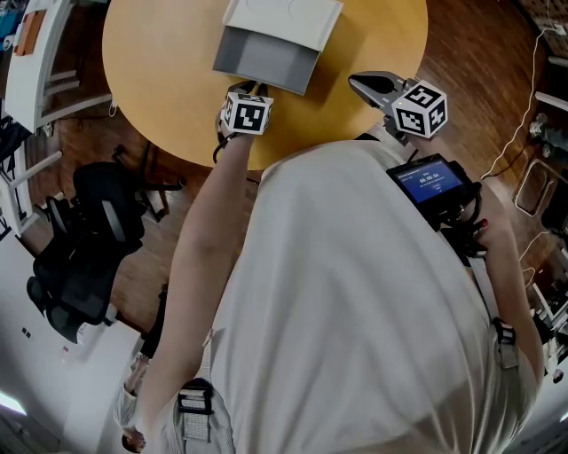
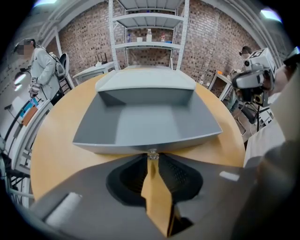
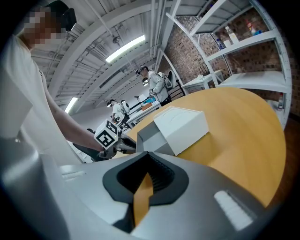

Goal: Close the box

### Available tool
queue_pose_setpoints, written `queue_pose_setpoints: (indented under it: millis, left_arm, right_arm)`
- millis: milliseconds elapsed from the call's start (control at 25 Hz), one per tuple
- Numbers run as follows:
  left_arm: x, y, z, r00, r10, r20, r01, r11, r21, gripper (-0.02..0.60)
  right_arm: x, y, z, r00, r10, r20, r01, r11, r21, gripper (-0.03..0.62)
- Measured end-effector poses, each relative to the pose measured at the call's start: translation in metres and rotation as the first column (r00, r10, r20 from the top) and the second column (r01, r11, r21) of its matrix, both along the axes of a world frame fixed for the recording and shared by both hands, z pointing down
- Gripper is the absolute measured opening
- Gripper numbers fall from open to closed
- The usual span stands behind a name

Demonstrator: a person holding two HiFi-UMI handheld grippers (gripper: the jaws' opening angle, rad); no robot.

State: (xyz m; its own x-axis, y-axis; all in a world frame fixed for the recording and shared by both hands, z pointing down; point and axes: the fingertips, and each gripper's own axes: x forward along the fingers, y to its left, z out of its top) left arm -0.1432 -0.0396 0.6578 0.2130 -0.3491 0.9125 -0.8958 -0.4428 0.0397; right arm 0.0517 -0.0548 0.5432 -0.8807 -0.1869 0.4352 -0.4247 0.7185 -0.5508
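A white box (image 1: 282, 22) lies on the round wooden table (image 1: 160, 80), its grey lid (image 1: 266, 58) folded out flat toward me. In the left gripper view the lid (image 2: 145, 124) spreads wide in front of the white body (image 2: 145, 82). My left gripper (image 1: 257, 88) sits at the lid's near edge; its tips (image 2: 152, 153) meet right on that edge, pinching it. My right gripper (image 1: 364, 86) hovers over the table to the right of the box, shut on nothing (image 3: 147, 172). The right gripper view shows the box (image 3: 180, 126) and the left gripper's marker cube (image 3: 107, 133).
A black office chair (image 1: 89, 239) stands on the wood floor left of the table. White shelving (image 2: 150, 33) and a brick wall rise behind the table. A person in white (image 2: 42, 65) stands at the far left. The table edge runs just under my grippers.
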Motion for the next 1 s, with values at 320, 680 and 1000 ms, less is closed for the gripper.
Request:
queue_pose_setpoints:
  millis: [320, 680, 1000]
  left_arm:
    - [0.002, 0.000, -0.004, 1.000, 0.016, 0.002, -0.016, 1.000, 0.011, 0.071]
    - [0.008, -0.019, -0.016, 1.000, 0.027, -0.005, -0.026, 0.999, 0.047, 0.071]
    - [0.019, -0.041, -0.018, 0.997, 0.075, 0.016, -0.076, 0.996, 0.056, 0.071]
  right_arm:
    - [0.002, 0.000, 0.001, 1.000, 0.008, -0.003, -0.008, 1.000, -0.005, 0.002]
    - [0.002, 0.000, 0.001, 1.000, 0.019, 0.001, -0.019, 1.000, -0.015, 0.002]
    - [0.010, 0.000, 0.005, 0.999, 0.048, 0.002, -0.047, 0.999, -0.025, 0.002]
